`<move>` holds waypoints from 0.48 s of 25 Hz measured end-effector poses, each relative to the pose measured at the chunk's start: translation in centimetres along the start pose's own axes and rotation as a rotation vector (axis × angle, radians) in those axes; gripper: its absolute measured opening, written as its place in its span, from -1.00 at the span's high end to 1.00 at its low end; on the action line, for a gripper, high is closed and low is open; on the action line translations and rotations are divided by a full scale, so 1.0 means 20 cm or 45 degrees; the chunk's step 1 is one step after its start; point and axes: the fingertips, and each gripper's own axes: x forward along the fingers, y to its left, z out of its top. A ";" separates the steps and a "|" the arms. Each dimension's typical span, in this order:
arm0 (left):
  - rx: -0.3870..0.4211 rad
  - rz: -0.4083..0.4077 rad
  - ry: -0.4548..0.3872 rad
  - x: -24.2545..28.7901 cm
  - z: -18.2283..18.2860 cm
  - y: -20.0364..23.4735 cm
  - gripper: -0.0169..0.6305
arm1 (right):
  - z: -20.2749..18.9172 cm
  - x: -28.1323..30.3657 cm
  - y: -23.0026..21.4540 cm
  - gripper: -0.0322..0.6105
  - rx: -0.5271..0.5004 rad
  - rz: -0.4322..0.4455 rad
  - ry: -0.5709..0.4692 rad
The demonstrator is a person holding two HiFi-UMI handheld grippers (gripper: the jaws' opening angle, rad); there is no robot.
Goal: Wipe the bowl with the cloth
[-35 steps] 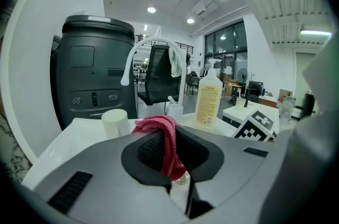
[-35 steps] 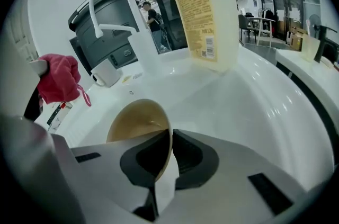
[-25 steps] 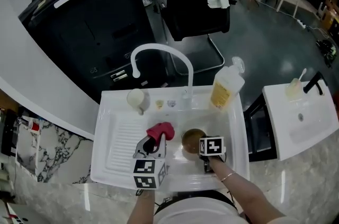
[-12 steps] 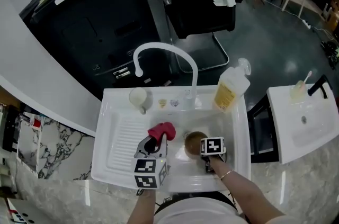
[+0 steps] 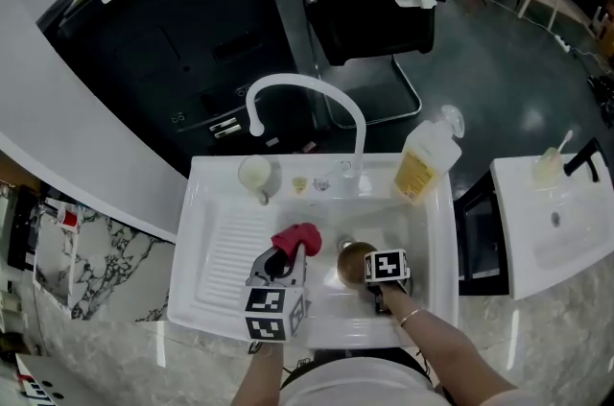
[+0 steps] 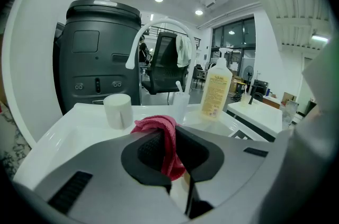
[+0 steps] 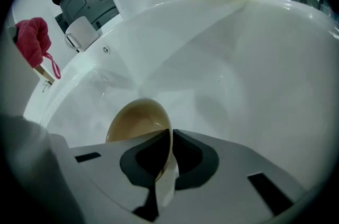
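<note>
A tan bowl (image 5: 352, 262) (image 7: 139, 121) is tilted inside the white sink basin (image 5: 422, 231), and my right gripper (image 5: 376, 284) (image 7: 170, 151) is shut on its rim. To its left, over the draining board, my left gripper (image 5: 280, 262) (image 6: 170, 151) is shut on a red cloth (image 5: 295, 239) (image 6: 165, 141), which bunches above the jaws and hangs between them. The red cloth (image 7: 33, 40) also shows at the far left of the right gripper view, apart from the bowl.
A white curved tap (image 5: 305, 99) arches over the sink. A white cup (image 5: 255, 174) (image 6: 117, 110) and a yellow soap bottle (image 5: 422, 162) (image 6: 216, 89) stand on the back ledge. A ribbed draining board (image 5: 219, 250) lies left; a second white sink (image 5: 556, 222) is at the right.
The head view has shifted slightly; both grippers, the bowl and the cloth keep their places in the sink.
</note>
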 end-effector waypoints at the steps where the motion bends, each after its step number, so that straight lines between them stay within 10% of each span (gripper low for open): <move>1: -0.002 -0.001 0.004 0.00 0.00 0.00 0.80 | 0.00 0.00 0.00 0.85 0.003 -0.001 0.006; 12: -0.012 -0.002 0.018 -0.01 -0.03 0.01 0.80 | -0.01 0.02 -0.03 0.81 -0.006 -0.050 0.018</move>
